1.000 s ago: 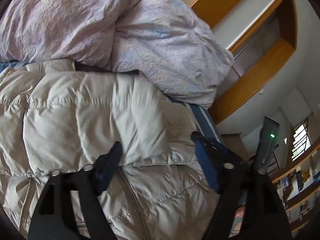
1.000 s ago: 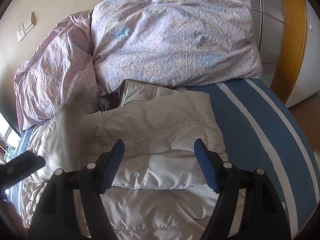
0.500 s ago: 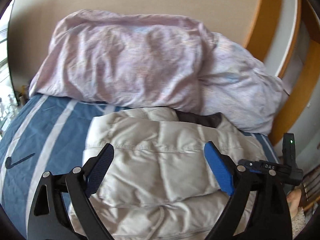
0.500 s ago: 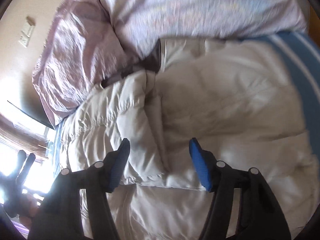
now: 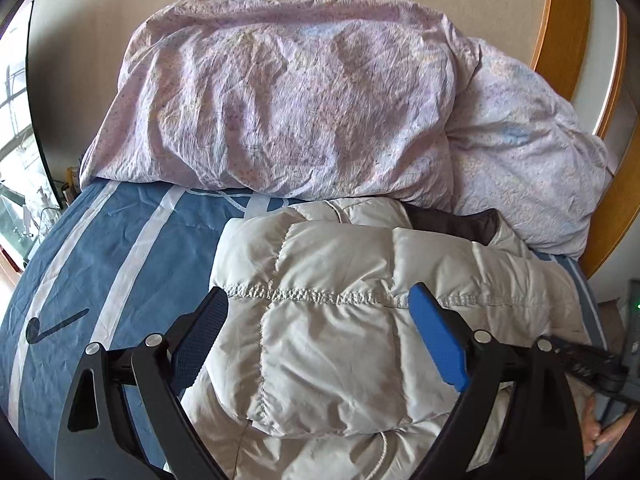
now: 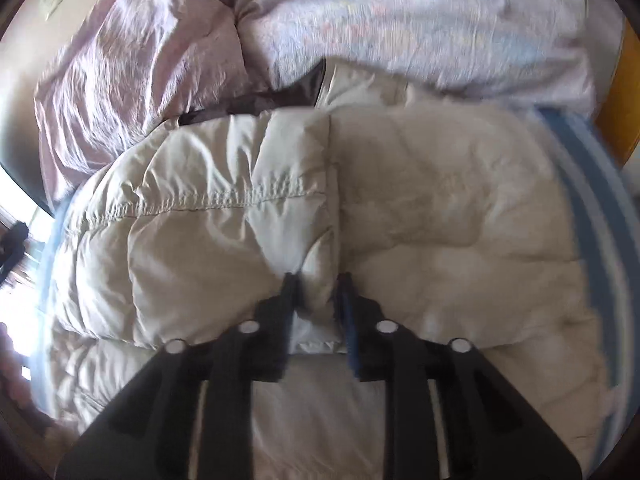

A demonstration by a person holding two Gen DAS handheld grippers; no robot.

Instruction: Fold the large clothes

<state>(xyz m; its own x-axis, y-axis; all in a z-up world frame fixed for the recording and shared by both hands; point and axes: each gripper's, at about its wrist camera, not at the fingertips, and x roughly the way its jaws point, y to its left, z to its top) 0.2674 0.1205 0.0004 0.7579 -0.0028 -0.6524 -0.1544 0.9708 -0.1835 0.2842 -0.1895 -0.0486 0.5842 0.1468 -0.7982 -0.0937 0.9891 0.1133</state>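
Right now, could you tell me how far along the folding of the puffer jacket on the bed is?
Partly done. The cream jacket lies on the blue striped bedsheet with both sides already turned in over its middle. In hand: the right gripper, whose jaws have just been closing, pinches the inner edge of the left flap, while the left gripper hovers open above. The final fold and tidying look left.

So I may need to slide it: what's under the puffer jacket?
The cream puffer jacket lies on a blue bedsheet with white stripes, its dark-lined collar against the lilac duvet. Whatever sits directly beneath the jacket is covered.
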